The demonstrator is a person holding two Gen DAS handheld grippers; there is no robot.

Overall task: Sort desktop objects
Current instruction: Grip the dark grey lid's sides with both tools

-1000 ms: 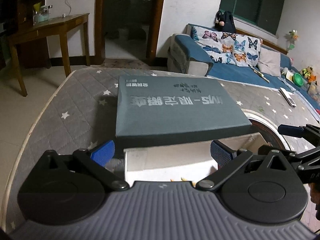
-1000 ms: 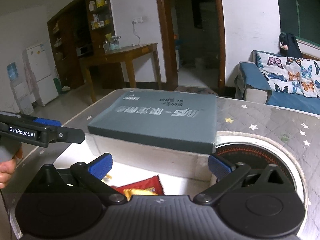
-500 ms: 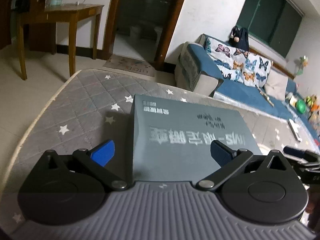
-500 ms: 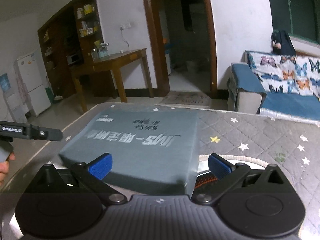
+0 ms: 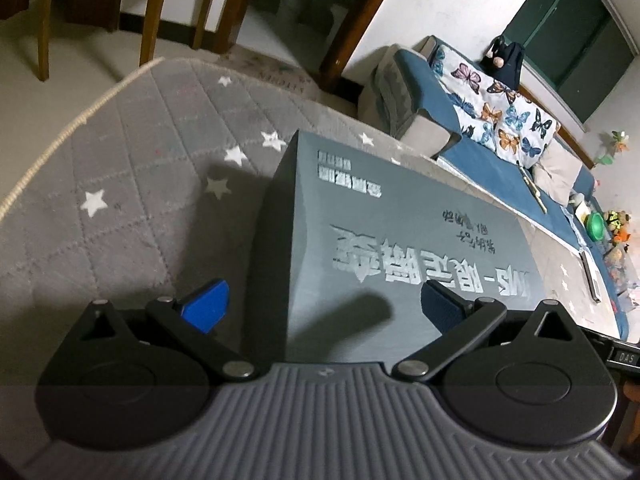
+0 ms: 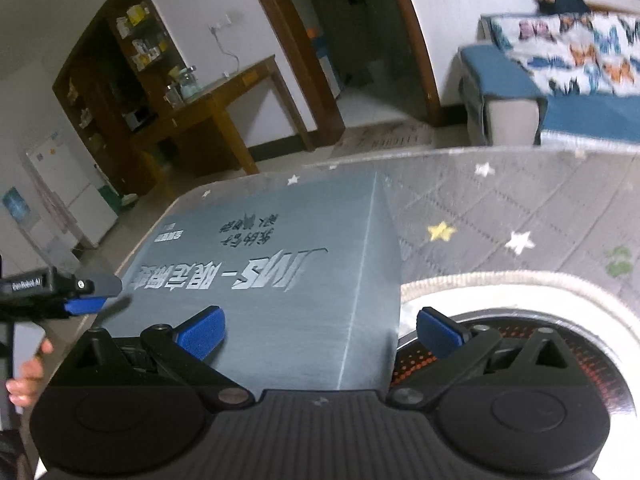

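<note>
Left wrist view: a grey lidded box (image 5: 400, 248) is being shown lying flat on the star-quilted tabletop (image 5: 120, 184), near its far edge, closed, presumably covering its contents. The left hand-held gripper (image 5: 324, 300) and right hand-held gripper (image 6: 320, 328) are being held spread wide, grasping nothing, over the box's near corners.

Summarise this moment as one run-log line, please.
left gripper: open, empty | right gripper: open, empty | grey box lid: covering box | mat: beneath
</note>
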